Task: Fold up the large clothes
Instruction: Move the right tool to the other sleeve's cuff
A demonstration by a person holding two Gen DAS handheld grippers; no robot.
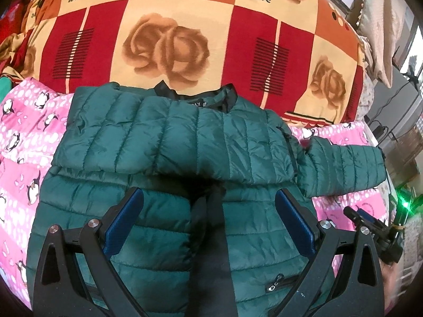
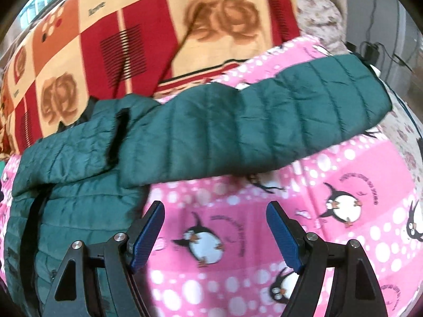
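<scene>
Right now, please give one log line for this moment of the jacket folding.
left hand-held gripper: open, over jacket | right hand-held gripper: open, over pink blanket | one sleeve: outstretched

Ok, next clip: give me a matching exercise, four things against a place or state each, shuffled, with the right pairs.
Things:
1. green puffer jacket
2. outstretched sleeve
3. left tongs
4. right tongs

Places or states:
A. open over penguin print
B. lies flat on the pink penguin blanket
C. open over the jacket's front
D. sticks out sideways, not yet folded in

Pairs: 1-B, 2-D, 3-C, 4-A
</scene>
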